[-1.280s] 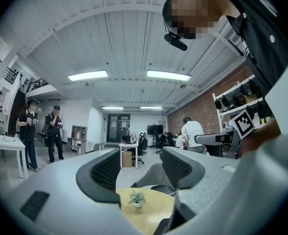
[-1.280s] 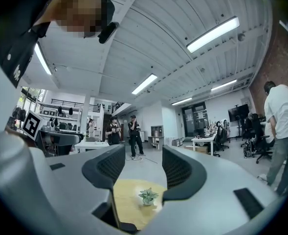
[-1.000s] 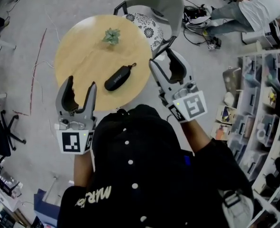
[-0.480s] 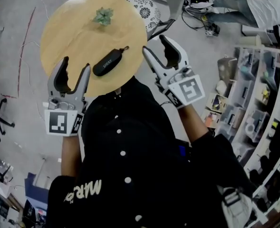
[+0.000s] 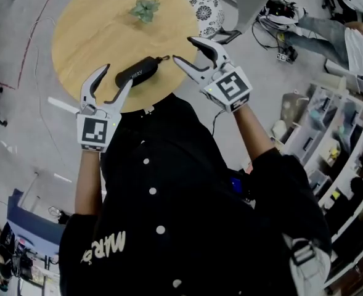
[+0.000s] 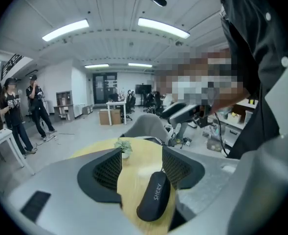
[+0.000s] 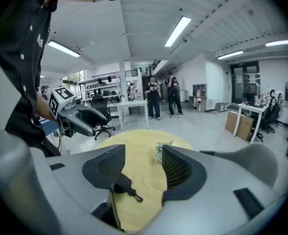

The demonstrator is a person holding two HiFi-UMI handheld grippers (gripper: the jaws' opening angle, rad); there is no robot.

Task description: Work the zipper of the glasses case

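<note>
Round wooden counter in an open office, a small plant on its far side. Left claw is spread wide and holds nothing; in its own view the case lies just ahead, low between the jaws, not gripped. Right claw is likewise spread and empty, hovering by the case's other end, where the pull tab trails onto the wood. Case sits near the counter's near edge. To do this well, I judge the left should pin the body first, then the right pinch the tab and draw along the seam. Zipper teeth are too small to make out, and the right claw's pad hides most of the case in its view.
</note>
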